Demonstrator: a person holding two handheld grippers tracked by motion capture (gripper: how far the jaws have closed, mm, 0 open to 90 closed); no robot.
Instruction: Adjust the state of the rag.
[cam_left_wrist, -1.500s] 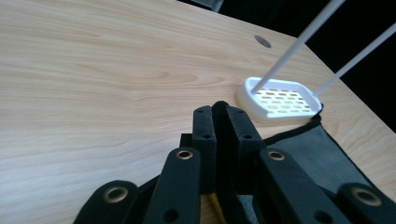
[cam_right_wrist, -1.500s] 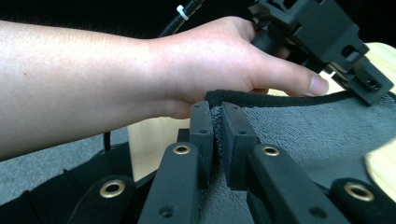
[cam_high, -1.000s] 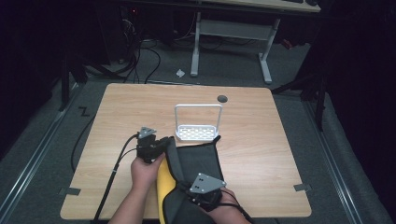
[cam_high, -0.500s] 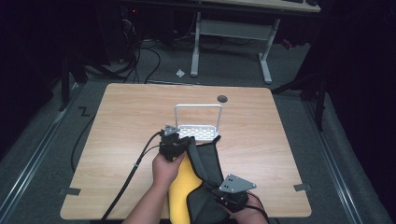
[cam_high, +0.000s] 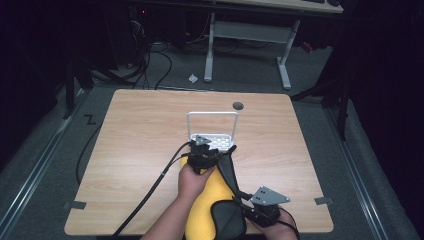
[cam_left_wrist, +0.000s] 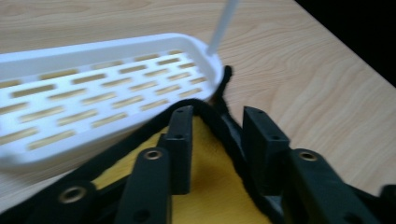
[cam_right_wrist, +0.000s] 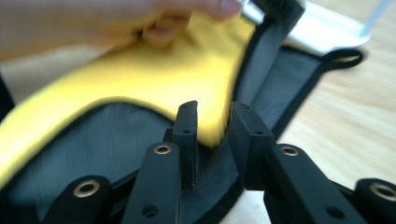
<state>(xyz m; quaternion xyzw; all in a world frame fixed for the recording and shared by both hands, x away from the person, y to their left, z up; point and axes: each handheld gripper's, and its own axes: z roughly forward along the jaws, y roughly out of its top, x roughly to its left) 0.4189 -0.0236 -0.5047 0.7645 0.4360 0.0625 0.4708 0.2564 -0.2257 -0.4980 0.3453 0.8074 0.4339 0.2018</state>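
left fingers (cam_left_wrist: 217, 140) just opening over yellow bag (cam_left_wrist: 205, 191) edge, right fingers (cam_right_wrist: 217, 140) likewise, beside white tray (cam_left_wrist: 102, 93)

left hand-held gripper (cam_high: 210, 148): jaws just opened, forward | right hand-held gripper (cam_high: 252, 207): jaws just opened, near edge

We note the wooden table (cam_high: 135, 150) with a dark round grommet (cam_high: 238, 105) near its far edge. Beyond it, on grey floor, stands a white-legged desk frame (cam_high: 250, 37); cables (cam_high: 150, 60) and a paper scrap (cam_high: 193, 78) lie nearby.
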